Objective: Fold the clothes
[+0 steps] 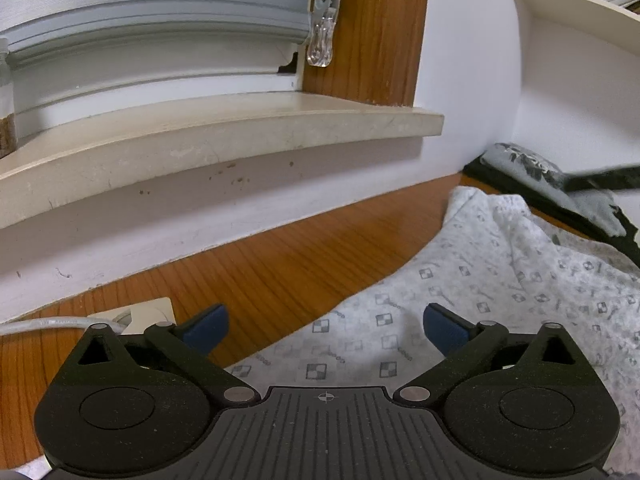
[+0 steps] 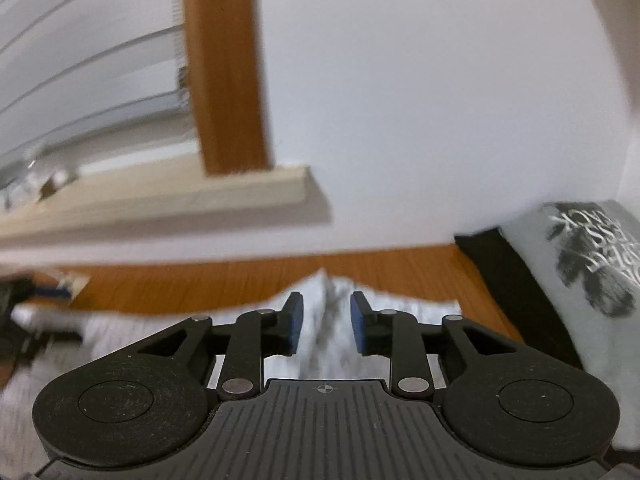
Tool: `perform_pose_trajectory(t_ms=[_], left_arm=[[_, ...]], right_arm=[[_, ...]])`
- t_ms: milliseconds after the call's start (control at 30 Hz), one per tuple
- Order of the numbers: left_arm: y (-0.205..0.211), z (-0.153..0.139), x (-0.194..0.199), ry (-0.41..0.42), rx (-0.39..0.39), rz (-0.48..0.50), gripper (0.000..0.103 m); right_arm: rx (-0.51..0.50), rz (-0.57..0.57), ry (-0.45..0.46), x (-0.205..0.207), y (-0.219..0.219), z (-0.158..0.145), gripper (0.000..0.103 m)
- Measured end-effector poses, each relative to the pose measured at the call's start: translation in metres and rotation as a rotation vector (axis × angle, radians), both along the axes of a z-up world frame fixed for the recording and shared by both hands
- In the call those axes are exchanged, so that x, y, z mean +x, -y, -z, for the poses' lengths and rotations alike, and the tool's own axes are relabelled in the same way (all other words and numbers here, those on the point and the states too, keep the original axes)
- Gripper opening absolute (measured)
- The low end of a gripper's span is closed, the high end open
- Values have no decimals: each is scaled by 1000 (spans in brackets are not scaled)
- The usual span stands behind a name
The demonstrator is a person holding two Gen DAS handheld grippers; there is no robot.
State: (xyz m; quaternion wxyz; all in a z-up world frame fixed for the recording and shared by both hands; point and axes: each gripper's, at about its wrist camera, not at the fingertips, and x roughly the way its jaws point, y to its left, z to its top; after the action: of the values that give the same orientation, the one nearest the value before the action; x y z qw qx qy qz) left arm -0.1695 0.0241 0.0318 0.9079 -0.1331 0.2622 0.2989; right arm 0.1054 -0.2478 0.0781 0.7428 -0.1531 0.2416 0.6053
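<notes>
A white garment with a grey checker print lies spread on the wooden table. My left gripper hangs over its left edge, jaws wide open and empty. In the right wrist view the same garment is blurred and rises in a ridge between the fingers. My right gripper is partly open around that ridge, its pads apart from the cloth. The left gripper shows as a dark blur at the far left of the right wrist view.
A grey printed T-shirt lies on black cloth at the right, also in the left wrist view. A window sill and white wall run along the back. A white socket plate with a cable sits at the left.
</notes>
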Motion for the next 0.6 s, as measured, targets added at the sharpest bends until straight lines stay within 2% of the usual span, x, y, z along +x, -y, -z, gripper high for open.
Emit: perform_pose_trajectory(t_ms=[33,200,333,433,533,600], left_arm=[[0,0,0,-1,2,0,103],[3,-2,0,-3,21,-2,103],[21,-15,-1,-25,80,-7,102],[42,-31,-8,-46,112,29,91],[63,-41,-29,-65,120,55,58],[75,-41,-42,-90,121,68,46]], right_arm=[[-16,3,-3,-1,13,1,35],[-56,85,26,3,81,11,43],[-21,139,-7,5,119,18,44],[3,155,-36,5,134,22,45],[16,140,-22,-4,134,27,52],[27,122,-17,-11,131,31,52]])
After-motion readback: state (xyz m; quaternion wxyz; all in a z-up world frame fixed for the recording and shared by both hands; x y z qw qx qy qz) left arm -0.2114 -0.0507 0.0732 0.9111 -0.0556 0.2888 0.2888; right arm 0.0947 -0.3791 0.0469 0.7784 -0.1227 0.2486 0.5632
